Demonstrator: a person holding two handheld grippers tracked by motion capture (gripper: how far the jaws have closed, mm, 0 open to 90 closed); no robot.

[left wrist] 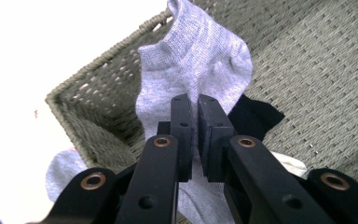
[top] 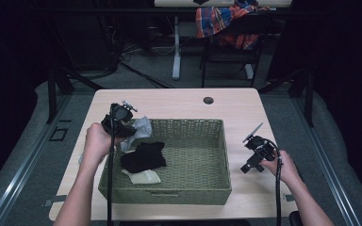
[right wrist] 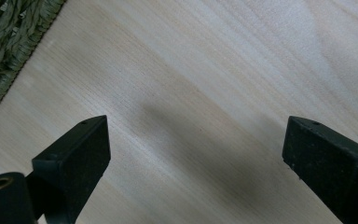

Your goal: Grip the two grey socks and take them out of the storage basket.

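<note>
Two hand-held tools over a pale wooden bench (top: 235, 110) carrying a woven green basket (top: 193, 190). Left tool (top: 122, 123), at the basket's far-left corner, has its jaws together, clamped on a grey sock (left wrist: 193, 60); the sock drapes over the basket's left rim, one end hanging outside the wall (left wrist: 63, 168), the rest falling inside. In the left gripper view the jaws pinch the grey fabric near its middle, with the basket corner just behind. Inside the basket, at its left part, lie a black garment (top: 143, 157) and, just nearer, a cream-coloured cloth (top: 143, 177), touching the black one. Right tool (top: 257, 155), held above bare bench to the right of the basket and well apart from it, has its jaws wide apart, nothing between them; the right gripper view shows wood grain and the basket edge (right wrist: 4, 56) at upper left
</note>
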